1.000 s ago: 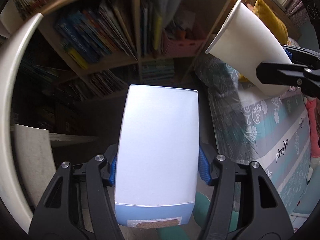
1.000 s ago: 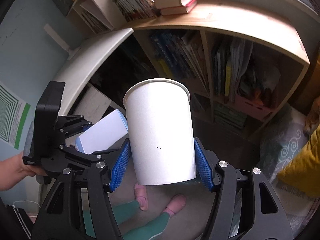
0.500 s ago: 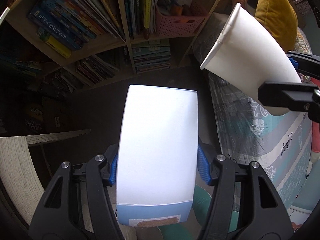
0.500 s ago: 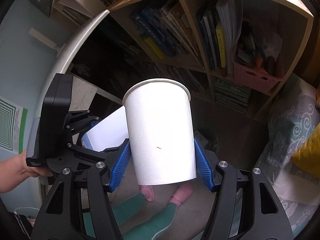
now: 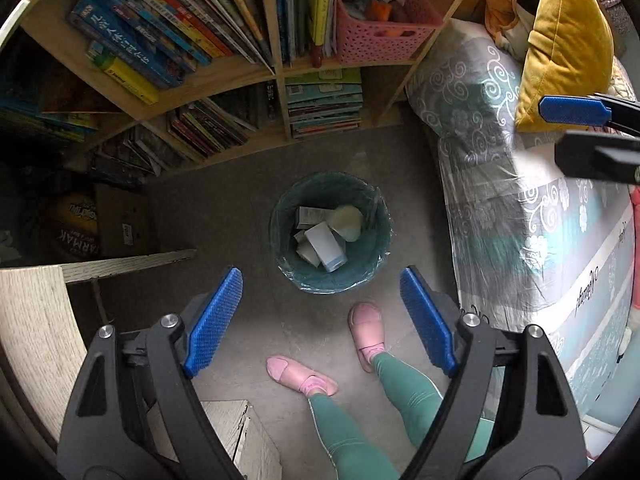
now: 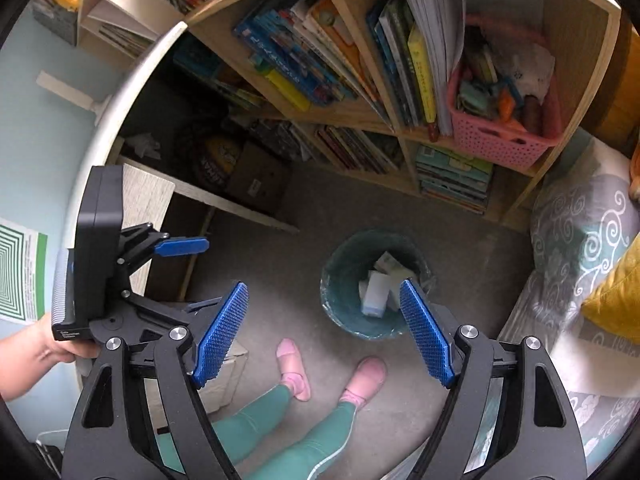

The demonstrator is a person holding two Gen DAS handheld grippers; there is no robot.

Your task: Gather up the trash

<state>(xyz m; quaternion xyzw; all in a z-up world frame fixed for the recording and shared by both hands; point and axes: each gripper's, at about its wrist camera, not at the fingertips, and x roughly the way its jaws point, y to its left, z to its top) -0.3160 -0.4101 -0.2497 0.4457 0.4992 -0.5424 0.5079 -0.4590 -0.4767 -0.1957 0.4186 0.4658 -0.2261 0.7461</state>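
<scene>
A round bin [image 5: 376,256] lined with a green bag stands on the grey floor, also in the right wrist view [image 6: 332,300]. Inside it lie a white and blue box [image 5: 326,246], a white paper cup [image 5: 349,222] and other paper scraps; the box also shows in the right wrist view [image 6: 376,294]. My left gripper [image 5: 320,312] is open and empty, held above the bin. My right gripper [image 6: 322,328] is open and empty, also above the bin. The right gripper's fingers [image 5: 576,110] show at the right of the left wrist view.
A wooden bookshelf [image 5: 256,76] full of books with a pink basket [image 5: 376,36] stands behind the bin. A bed [image 5: 520,200] with a yellow cushion [image 5: 568,40] is on the right. A desk edge [image 5: 32,320] is left. The person's pink-slippered feet [image 5: 366,334] stand near the bin.
Both grippers tilted down toward the floor and opened. The box left my left gripper and the paper cup left my right gripper; both now lie in the bin.
</scene>
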